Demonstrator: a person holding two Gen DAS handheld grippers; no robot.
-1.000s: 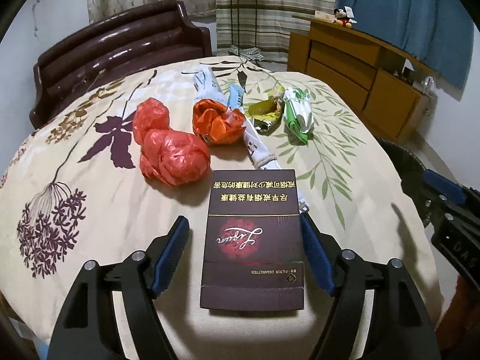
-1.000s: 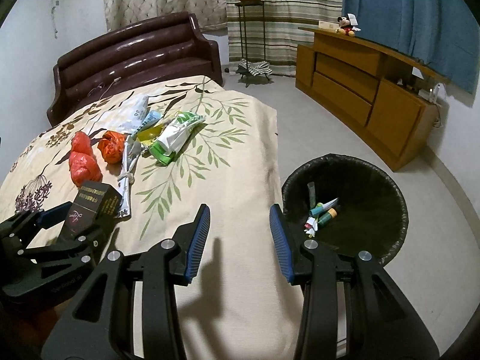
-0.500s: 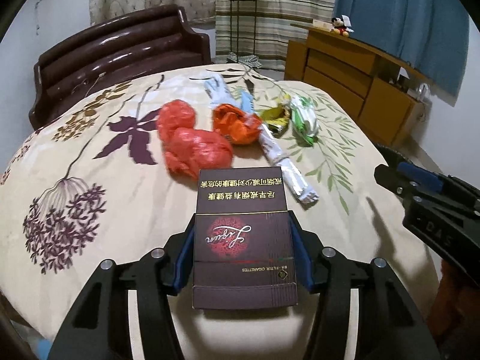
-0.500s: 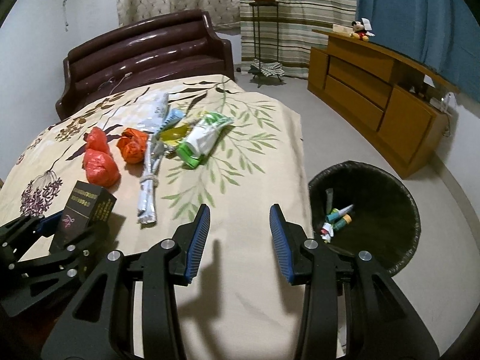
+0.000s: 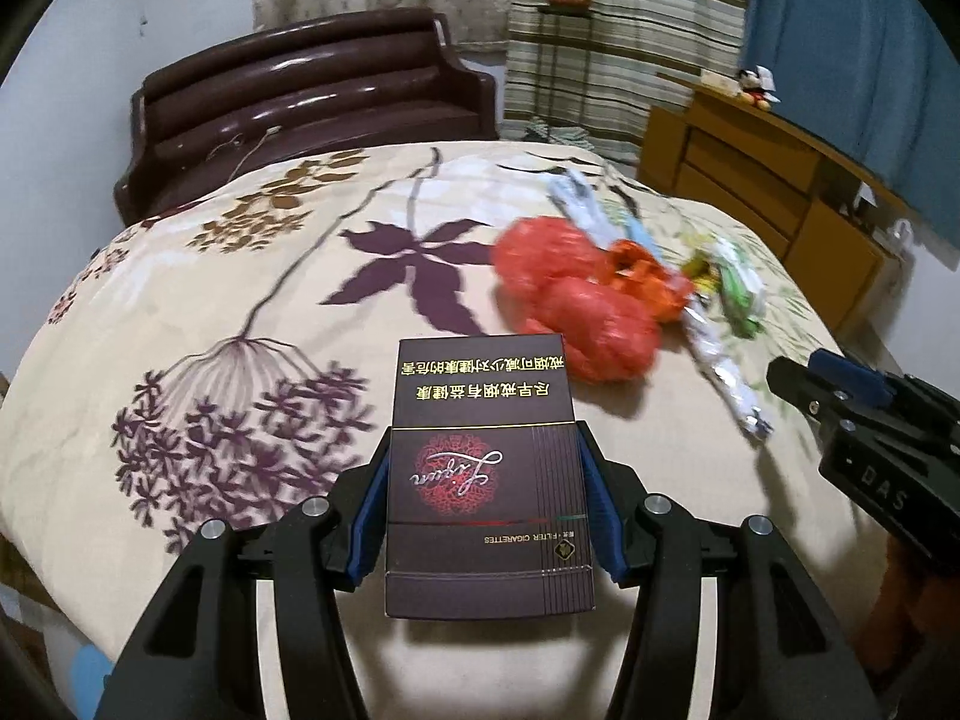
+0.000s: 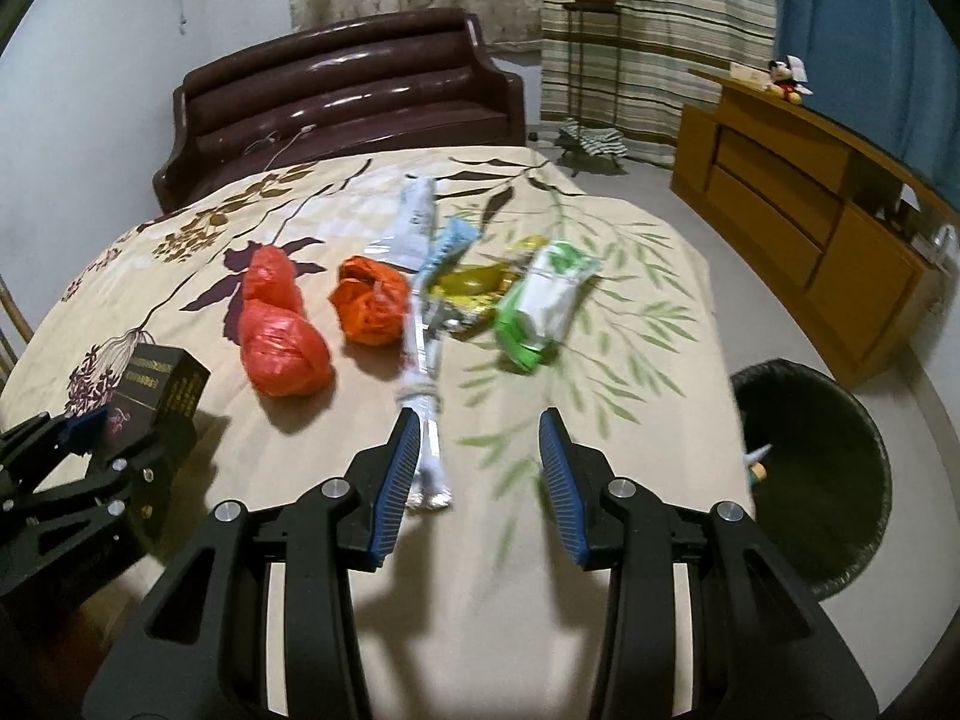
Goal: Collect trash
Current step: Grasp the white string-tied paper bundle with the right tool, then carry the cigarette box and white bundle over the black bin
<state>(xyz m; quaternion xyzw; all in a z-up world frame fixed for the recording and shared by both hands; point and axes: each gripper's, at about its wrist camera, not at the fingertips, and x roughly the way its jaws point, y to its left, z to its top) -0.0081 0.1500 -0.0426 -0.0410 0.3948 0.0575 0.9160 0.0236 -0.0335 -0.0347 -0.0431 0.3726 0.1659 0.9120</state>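
Floral bedding covers the bed, cream with purple and brown leaf prints, and a dark brown headboard stands at its far end. Near the bed's front edge the left gripper has its blue pads pressed on both long sides of a cigarette pack; its jaws closed in on the pack within the last second. The pack is dark maroon with a red floral emblem, silver script and gold characters on a darker band. Its long axis runs along the gripper's fingers, with the banded end pointing away toward the headboard and the print reading upside down.

The right gripper hovers over the bed's right side, jaws partly apart with nothing between them. Ahead of it lie two red bags, an orange bag, a long clear wrapper and a green-and-white packet. In the left wrist view these are smeared by motion blur. A black bin stands on the floor beside the bed's right edge, partly cut off by the right gripper.
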